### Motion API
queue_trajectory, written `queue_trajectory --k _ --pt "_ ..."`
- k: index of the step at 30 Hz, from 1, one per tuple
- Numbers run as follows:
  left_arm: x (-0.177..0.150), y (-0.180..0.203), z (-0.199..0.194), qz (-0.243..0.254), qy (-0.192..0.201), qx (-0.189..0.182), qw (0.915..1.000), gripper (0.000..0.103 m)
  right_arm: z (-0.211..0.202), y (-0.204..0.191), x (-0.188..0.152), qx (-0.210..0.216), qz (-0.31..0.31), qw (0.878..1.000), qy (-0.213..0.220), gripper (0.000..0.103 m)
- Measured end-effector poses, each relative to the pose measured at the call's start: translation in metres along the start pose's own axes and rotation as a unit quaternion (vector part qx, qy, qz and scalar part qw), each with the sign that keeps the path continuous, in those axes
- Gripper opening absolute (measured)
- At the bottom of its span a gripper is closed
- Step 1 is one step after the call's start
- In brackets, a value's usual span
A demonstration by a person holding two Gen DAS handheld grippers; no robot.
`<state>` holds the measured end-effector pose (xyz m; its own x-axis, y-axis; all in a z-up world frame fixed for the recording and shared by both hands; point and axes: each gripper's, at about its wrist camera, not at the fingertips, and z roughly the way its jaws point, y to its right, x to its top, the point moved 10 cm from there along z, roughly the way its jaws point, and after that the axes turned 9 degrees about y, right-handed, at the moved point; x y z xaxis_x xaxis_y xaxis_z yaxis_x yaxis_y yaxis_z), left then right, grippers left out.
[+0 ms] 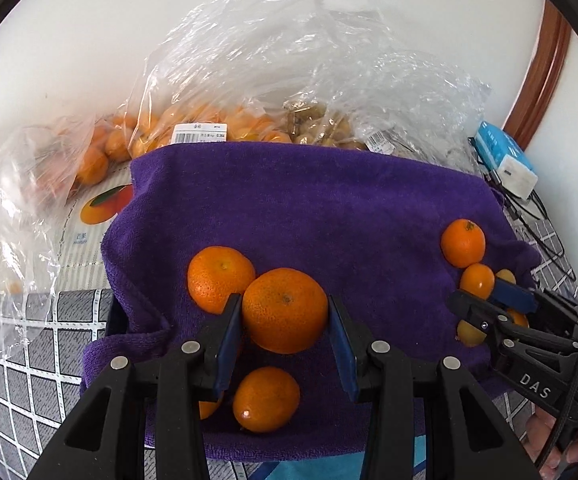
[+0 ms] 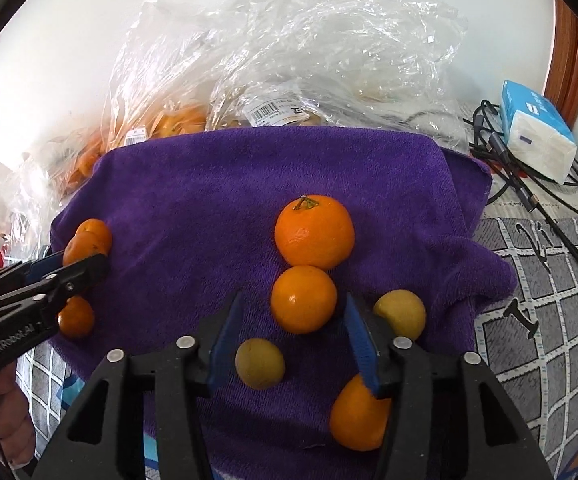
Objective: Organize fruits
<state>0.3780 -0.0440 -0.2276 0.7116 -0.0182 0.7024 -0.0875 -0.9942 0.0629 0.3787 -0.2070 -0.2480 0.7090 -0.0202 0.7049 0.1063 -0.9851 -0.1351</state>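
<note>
The large round orange mandarin (image 1: 285, 310) sits exactly between the two blue-padded fingers of the left gripper (image 1: 285, 314), near the front-left part of the purple terry towel (image 1: 309, 200) that carries all the loose fruit. The fingers are spread to about the width of the fruit; the left pad seems to touch its skin and the right pad stands just beside it, so I judge it is framed but not firmly clamped. A second mandarin (image 1: 219, 276) touches it on the back-left side, and a smaller one (image 1: 267, 398) lies nearer to the towel's front edge, under the fingers. The right gripper (image 2: 295, 330) is also open, with a small smooth orange fruit (image 2: 303, 299) just ahead of its finger tips and a bigger mandarin with a green stem (image 2: 315, 232) touching this one from behind. Two small yellowish fruits (image 2: 260, 363) lie at each side of it, and another orange one (image 2: 359, 416) is partly covered by the right finger. The fruits are round, so there is no long axis to consider; each hand is near to its own group. Behind the towel's back edge, crumpled clear plastic bags (image 2: 289, 48) hold more fruit, but the shine and the folds make it hard to count or name them. One more orange piece under the left finger is mostly hidden.
</note>
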Motion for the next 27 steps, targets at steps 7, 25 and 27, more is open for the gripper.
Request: queue_trajectory --k 7,25,27 --pt "-0.003 -0.001 -0.002 -0.017 -0.007 -0.013 0.9997 0.040 -0.016 0.007 0.000 -0.006 0.010 1.000 0.008 0.054" --pt "-0.004 -0.006 -0.128 -0.024 0.068 -0.005 0.9974 0.064 -0.122 0.016 -0.001 -0.057 0.026 0.997 0.042 0.059" --pt "-0.007 -0.005 -0.145 -0.024 0.078 -0.002 0.9966 0.066 -0.140 0.013 -0.004 -0.051 0.029 0.997 0.049 0.062"
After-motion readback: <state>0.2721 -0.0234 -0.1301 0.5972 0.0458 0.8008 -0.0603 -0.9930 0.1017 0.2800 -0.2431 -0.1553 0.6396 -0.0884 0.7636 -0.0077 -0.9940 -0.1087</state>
